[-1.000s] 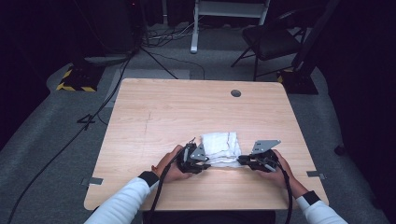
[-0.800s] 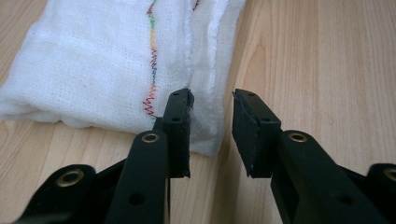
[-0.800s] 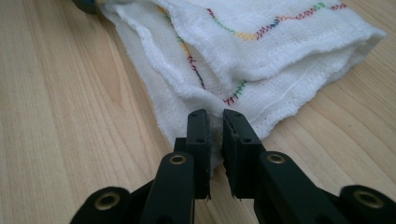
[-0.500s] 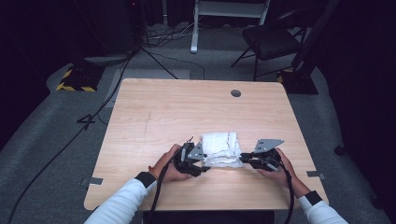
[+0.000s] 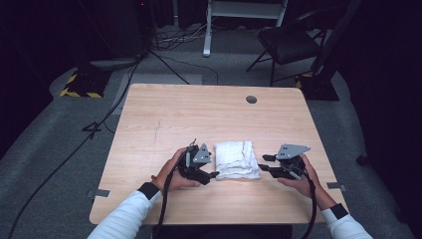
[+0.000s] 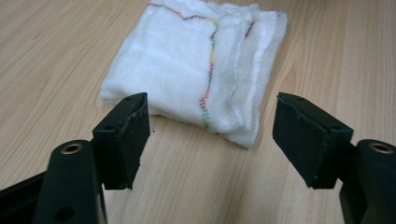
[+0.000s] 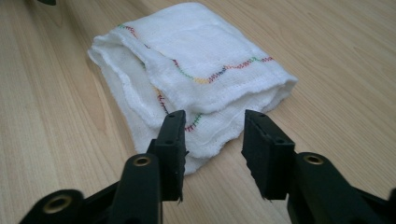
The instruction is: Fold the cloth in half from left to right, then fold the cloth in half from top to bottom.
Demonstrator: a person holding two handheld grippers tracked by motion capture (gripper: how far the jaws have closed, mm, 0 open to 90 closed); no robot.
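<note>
With my left tongs (image 5: 215, 174) and right tongs (image 5: 261, 166) just opened, empty either side of the folded white cloth with coloured stitching (image 5: 237, 159) on the wooden desk (image 5: 199, 114), I should probably back off level, not snagging its edges.

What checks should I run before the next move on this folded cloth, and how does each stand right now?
1. Folded cloth lies flat on the table: ok.
2. Left gripper free of the cloth, jaws just opened, nothing between its fingers: ok.
3. Right gripper free of the cloth, jaws just opened, nothing pinched: ok.
4. Fold holds with no grip on it, layers stacked, stitched edge on top: ok.
5. Both grippers sit beside the cloth, one on each side, in the high view: ok.
6. Edges squarely aligned: not ok, lower layers stick out at a corner.
</note>
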